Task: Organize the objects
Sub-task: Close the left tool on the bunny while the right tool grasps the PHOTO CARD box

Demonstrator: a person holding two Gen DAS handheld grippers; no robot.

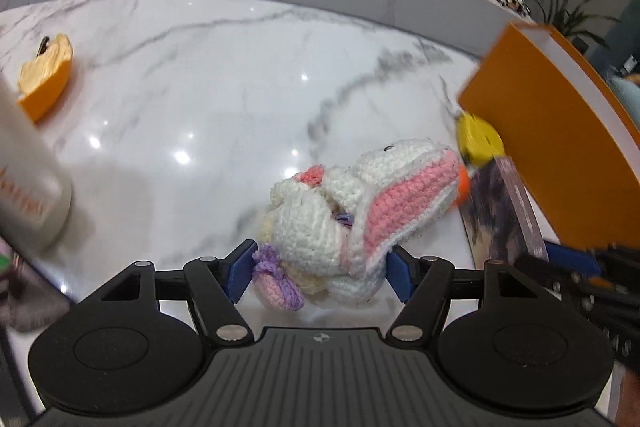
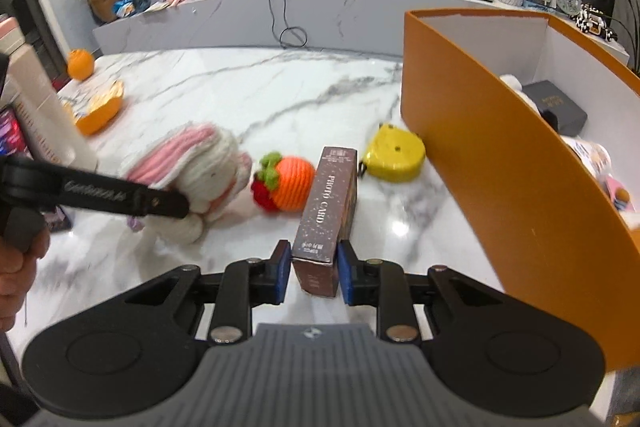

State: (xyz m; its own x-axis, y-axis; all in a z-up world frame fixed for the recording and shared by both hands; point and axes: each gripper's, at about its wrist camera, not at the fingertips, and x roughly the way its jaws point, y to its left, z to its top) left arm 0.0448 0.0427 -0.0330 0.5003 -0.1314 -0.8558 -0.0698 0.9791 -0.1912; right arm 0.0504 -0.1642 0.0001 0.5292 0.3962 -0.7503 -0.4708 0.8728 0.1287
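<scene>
On the white marble table (image 2: 240,99) the left gripper (image 1: 320,267) has its two blue pads on each side of a crocheted white rabbit (image 1: 352,211) with pink ears. The pads touch the toy's body and the jaws stand rather wide, closed only as far as the soft toy allows. The rabbit lies on its side on the table, near the front edge.

The right gripper (image 2: 314,267) holds a dark brown box (image 2: 328,203) with the words "PHOTO CARD" on it — its jaws are narrow and both pads press the near end of the box. The box points away from the gripper, and I cannot tell if its far end rests on the table.

Just beside the box on the left lies a knitted orange carrot toy (image 2: 286,187) with a red and green part, close to the rabbit's head. A yellow case (image 2: 394,157) lies behind the box, near the wall of a big orange storage box (image 2: 480,147). Inside this box I see a dark grey small box (image 2: 556,107) and some other things — too unclear to name.

On the left side a white bottle (image 2: 44,115) stands, with orange peel (image 2: 100,111) behind it and a whole orange (image 2: 80,64) further back.
</scene>
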